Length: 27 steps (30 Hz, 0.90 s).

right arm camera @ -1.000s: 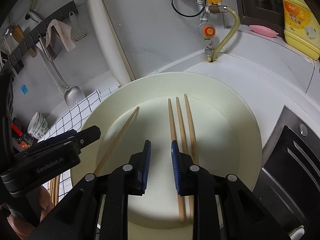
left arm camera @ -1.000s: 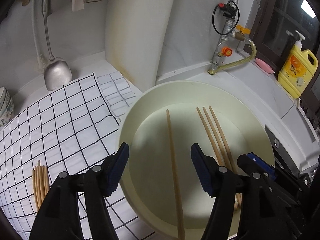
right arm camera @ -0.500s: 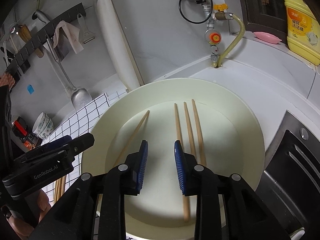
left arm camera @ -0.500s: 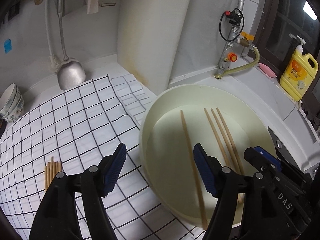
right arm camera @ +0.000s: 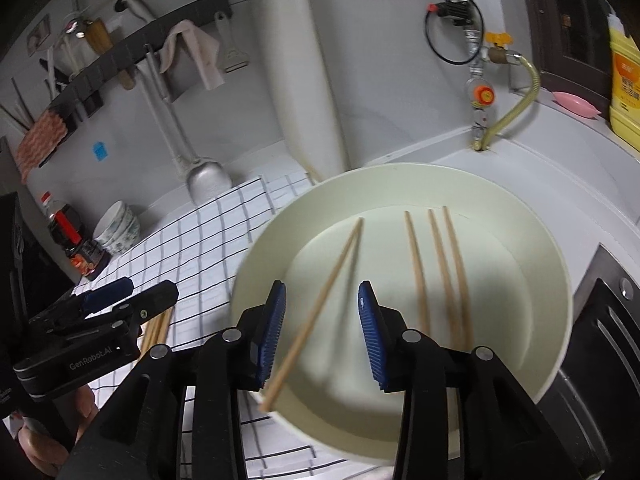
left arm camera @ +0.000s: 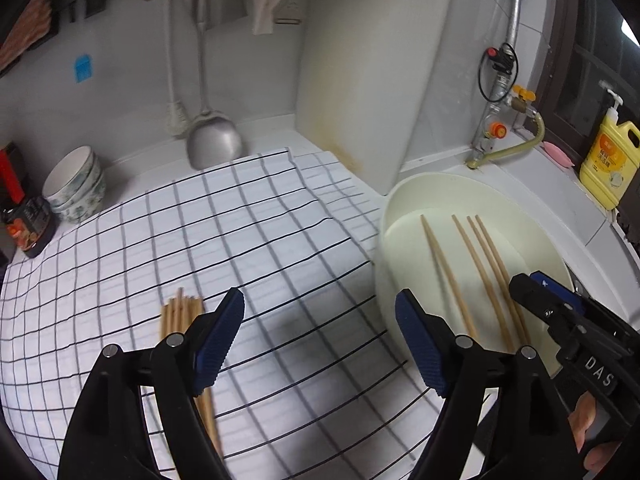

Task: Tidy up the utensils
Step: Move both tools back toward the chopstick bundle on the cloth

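Note:
A cream basin [right arm camera: 552,280] [left arm camera: 404,200] holds several wooden chopsticks: one lone stick [right arm camera: 320,300] [left arm camera: 444,268] leaning on the near rim and three side by side [right arm camera: 440,272] [left arm camera: 488,272]. A bundle of chopsticks [left arm camera: 180,316] [right arm camera: 158,328] lies on the checked cloth [left arm camera: 200,240]. My left gripper [left arm camera: 320,340] is open and empty above the cloth, between the bundle and the basin. My right gripper [right arm camera: 322,328] is open and empty, its jaws on either side of the lone stick, above it.
A stack of bowls [left arm camera: 74,184] and a sauce bottle [left arm camera: 26,224] stand at the cloth's far left. A metal ladle [left arm camera: 212,140] hangs on the back wall. A white cutting board [left arm camera: 360,80] leans behind the basin. A yellow detergent bottle [left arm camera: 608,164] stands at right.
My left gripper has moved left, from over the basin to over the cloth. My right gripper has opened wider and shifted left from the three sticks to over the lone stick.

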Available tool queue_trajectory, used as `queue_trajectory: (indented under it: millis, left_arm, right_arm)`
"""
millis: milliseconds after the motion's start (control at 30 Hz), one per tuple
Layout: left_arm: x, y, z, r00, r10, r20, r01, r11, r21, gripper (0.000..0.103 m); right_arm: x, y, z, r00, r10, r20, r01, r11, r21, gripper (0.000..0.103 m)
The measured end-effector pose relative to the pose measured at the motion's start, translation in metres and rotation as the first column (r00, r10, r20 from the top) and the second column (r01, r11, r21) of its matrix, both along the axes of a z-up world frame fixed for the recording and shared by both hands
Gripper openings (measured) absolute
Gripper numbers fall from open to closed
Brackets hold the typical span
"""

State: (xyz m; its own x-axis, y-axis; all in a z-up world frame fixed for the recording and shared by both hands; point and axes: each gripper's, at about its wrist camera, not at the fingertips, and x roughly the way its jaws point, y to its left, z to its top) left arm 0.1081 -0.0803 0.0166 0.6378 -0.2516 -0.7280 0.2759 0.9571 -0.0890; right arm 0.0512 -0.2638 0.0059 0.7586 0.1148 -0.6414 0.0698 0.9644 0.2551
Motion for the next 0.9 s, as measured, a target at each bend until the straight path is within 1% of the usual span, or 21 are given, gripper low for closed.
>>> queue_trajectory:
  millis: [33, 67, 167, 267, 300, 333, 367, 433, 500, 533, 633, 700, 900]
  left_arm:
    - [-0.002, 0.007, 0.000, 1.000, 0.010, -0.002, -0.010, 1.000, -0.002, 0.076]
    - [-0.004, 0.014, -0.001, 1.000, 0.023, -0.005, -0.023, 1.000, -0.004, 0.077]
    - [-0.011, 0.037, 0.000, 0.998, 0.055, -0.003, -0.055, 0.998, -0.009, 0.079]
    - [-0.020, 0.058, 0.001, 0.997, 0.083, 0.010, -0.083, 0.997, 0.005, 0.081]
    - [-0.023, 0.065, 0.000, 0.996, 0.093, 0.011, -0.093, 0.996, 0.006, 0.082]
    - [-0.026, 0.074, -0.001, 0.995, 0.101, 0.008, -0.101, 0.995, 0.002, 0.083]
    - [-0.028, 0.082, -0.002, 0.994, 0.108, 0.005, -0.108, 0.994, 0.001, 0.084]
    - [-0.033, 0.098, -0.005, 0.991, 0.133, 0.004, -0.133, 0.991, 0.004, 0.084]
    - [-0.036, 0.113, -0.010, 0.986, 0.164, -0.002, -0.164, 0.986, 0.005, 0.084]
    - [-0.038, 0.121, -0.012, 0.984, 0.176, -0.006, -0.176, 0.984, 0.003, 0.084]
    - [-0.041, 0.139, -0.020, 0.978, 0.208, -0.013, -0.208, 0.978, 0.010, 0.086]
    - [-0.043, 0.148, -0.026, 0.976, 0.218, -0.020, -0.218, 0.976, 0.016, 0.087]
    - [-0.046, 0.169, -0.045, 0.972, 0.232, -0.045, -0.230, 0.972, 0.039, 0.087]
  right_arm:
    - [0.000, 0.000, 0.000, 1.000, 0.000, 0.000, 0.000, 1.000, 0.000, 0.039]
    - [-0.001, 0.013, 0.002, 0.999, 0.034, 0.004, -0.034, 0.999, -0.005, 0.040]
    - [-0.001, 0.032, 0.002, 0.997, 0.081, 0.004, -0.081, 0.997, -0.003, 0.042]
    - [-0.003, 0.051, 0.000, 0.991, 0.135, 0.010, -0.135, 0.991, 0.018, 0.044]
    - [-0.003, 0.051, 0.000, 0.991, 0.135, 0.010, -0.135, 0.991, 0.018, 0.044]
    - [-0.004, 0.065, -0.003, 0.984, 0.179, 0.011, -0.179, 0.983, 0.036, 0.046]
    - [-0.004, 0.074, -0.006, 0.980, 0.199, 0.005, -0.199, 0.979, 0.035, 0.047]
    - [-0.005, 0.079, -0.007, 0.977, 0.211, 0.001, -0.211, 0.977, 0.031, 0.048]
    - [-0.006, 0.096, -0.012, 0.970, 0.242, -0.012, -0.242, 0.970, 0.017, 0.048]
    - [-0.006, 0.108, -0.018, 0.962, 0.271, -0.025, -0.270, 0.963, 0.024, 0.048]
    - [-0.004, 0.126, -0.030, 0.947, 0.316, -0.059, -0.314, 0.949, 0.039, 0.048]
    - [-0.003, 0.132, -0.034, 0.942, 0.327, -0.072, -0.326, 0.945, 0.032, 0.048]
    - [0.001, 0.157, -0.057, 0.922, 0.363, -0.137, -0.362, 0.932, 0.031, 0.049]
